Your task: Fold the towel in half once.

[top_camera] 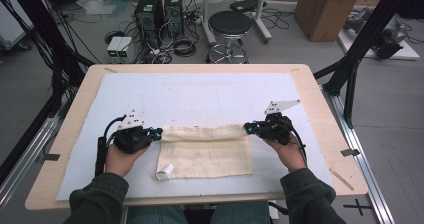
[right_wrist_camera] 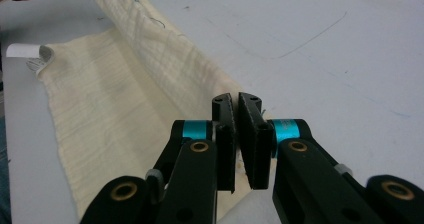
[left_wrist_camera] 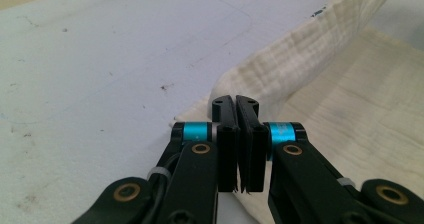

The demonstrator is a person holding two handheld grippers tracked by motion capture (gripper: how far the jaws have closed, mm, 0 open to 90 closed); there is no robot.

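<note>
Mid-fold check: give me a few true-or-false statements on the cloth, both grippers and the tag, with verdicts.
1. The left gripper is shut on the cream cloth. True.
2. The right gripper hangs open above the cloth. False: it is shut on the cloth's far right corner.
3. The cloth's far edge is lifted between the grippers. True.
4. The white tag sits at the cloth's near right corner. False: near left corner.
5. The cloth lies on bare wood. False: on the white mat.
</note>
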